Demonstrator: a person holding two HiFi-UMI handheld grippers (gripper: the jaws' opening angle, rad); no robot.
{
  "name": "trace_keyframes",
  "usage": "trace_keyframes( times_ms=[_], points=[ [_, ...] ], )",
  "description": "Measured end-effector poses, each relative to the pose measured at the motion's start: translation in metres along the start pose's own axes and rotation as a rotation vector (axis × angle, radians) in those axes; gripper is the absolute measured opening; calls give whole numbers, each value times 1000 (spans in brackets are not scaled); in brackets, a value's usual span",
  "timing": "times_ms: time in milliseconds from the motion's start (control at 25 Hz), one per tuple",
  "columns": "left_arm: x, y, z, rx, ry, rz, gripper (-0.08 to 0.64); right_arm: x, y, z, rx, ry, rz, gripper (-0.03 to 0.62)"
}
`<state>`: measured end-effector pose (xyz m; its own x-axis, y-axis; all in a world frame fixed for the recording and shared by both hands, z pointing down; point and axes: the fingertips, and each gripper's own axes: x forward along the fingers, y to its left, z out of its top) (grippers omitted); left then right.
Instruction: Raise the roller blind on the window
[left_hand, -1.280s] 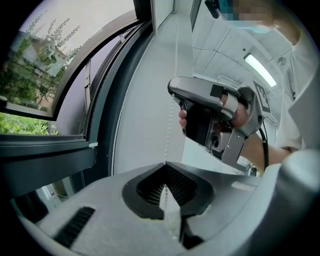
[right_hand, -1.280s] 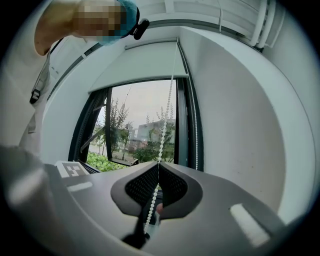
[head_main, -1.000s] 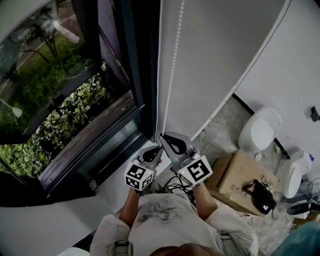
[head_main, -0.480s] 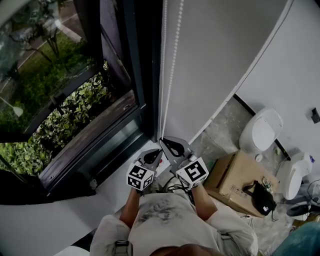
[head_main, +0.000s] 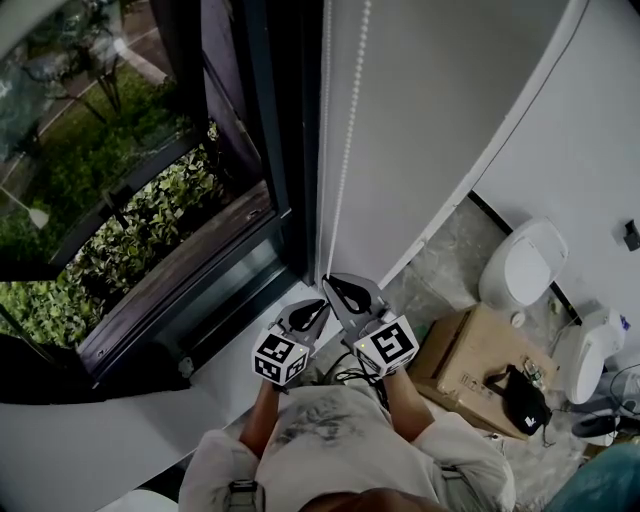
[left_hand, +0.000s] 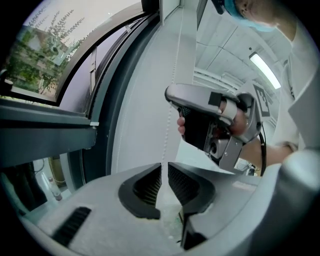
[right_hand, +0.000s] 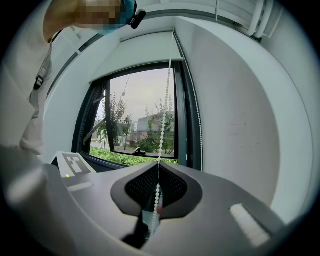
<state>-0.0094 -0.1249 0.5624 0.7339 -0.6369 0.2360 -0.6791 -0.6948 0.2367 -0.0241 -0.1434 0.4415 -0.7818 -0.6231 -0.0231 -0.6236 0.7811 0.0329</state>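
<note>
Window (right_hand: 140, 115) ahead, right tongs (right_hand: 157, 162) clamping bead chain (right_hand: 164, 112), cardboard box (head_main: 470, 352) only overhead

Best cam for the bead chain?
Right gripper view: the bead chain reads bead by bead against the window, pinched in the right gripper. Left gripper view shows it faint on white; head view, two thin strands.

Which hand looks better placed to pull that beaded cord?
Probably right. The right gripper is shut on the bead chain; the jaws of the left gripper have just been opening, with the chain loose between them.
</note>
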Motion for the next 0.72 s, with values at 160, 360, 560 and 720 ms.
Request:
trace_keyframes(
  times_ms=[160, 360, 560, 720],
  points=[
    [-14, 1, 28, 12, -55, 19, 68, 1, -3, -1, 0, -1, 0, 11],
    [-37, -2, 82, 32, -171, 31, 95, 1, -6, -1, -1, 2, -2, 11],
    [-53, -9, 140, 102, -266, 33, 110, 2, -5, -3, -4, 4, 0, 11],
    [-56, -16, 180, 162, -325, 21, 116, 5, -3, -2, -6, 4, 3, 11]
  ],
)
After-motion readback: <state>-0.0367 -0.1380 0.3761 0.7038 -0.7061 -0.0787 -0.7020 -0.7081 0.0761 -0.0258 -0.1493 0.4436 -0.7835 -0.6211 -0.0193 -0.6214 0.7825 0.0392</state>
